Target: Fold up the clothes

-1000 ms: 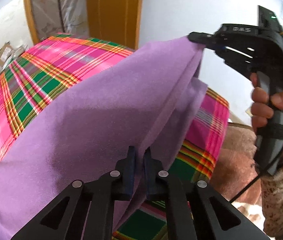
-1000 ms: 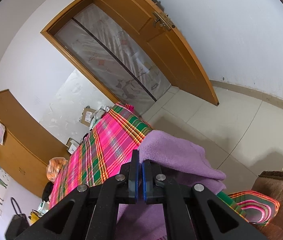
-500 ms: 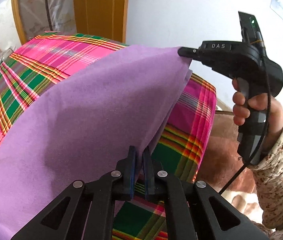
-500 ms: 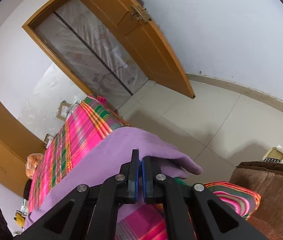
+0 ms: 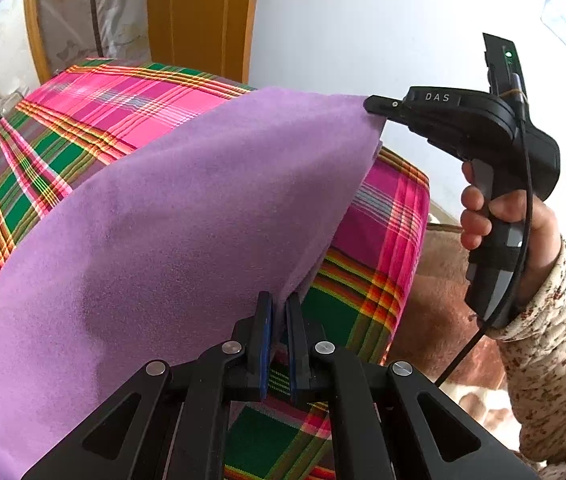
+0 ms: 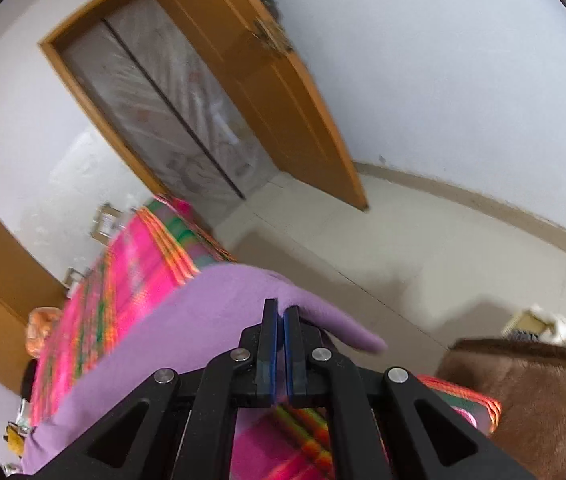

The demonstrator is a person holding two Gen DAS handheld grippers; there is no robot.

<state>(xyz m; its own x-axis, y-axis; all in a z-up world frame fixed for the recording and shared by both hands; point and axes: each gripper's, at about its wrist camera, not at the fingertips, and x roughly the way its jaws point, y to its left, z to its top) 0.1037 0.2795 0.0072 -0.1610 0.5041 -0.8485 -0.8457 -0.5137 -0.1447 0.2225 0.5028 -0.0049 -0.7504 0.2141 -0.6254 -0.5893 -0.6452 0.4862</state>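
My left claw (image 5: pixel 279 312) pinches the near edge of a purple cloth (image 5: pixel 171 216), its two blue-padded fingers (image 5: pixel 263 332) pressed almost together with the fabric caught between them. My right claw (image 5: pixel 371 103) grips the far corner of the same cloth, jaws pressed together on it, and a hand (image 5: pixel 499 216) in a speckled knit sleeve (image 5: pixel 547 368) wraps the black handle. The cloth hangs stretched between the two claws, lifted over a bed (image 5: pixel 83 120) covered in pink, green and yellow plaid, with a second layer of purple showing under the raised edge. From the right wrist view, blurred by motion, the right claw (image 6: pixel 277 312) shows purple fabric bunched around its tips, one loose end drooping to the right. A brown plush seat (image 6: pixel 531 396) stands just beside the bed. Beyond it, an orange wooden door (image 6: pixel 283 96) stands open against a white wall (image 6: pixel 443 60).
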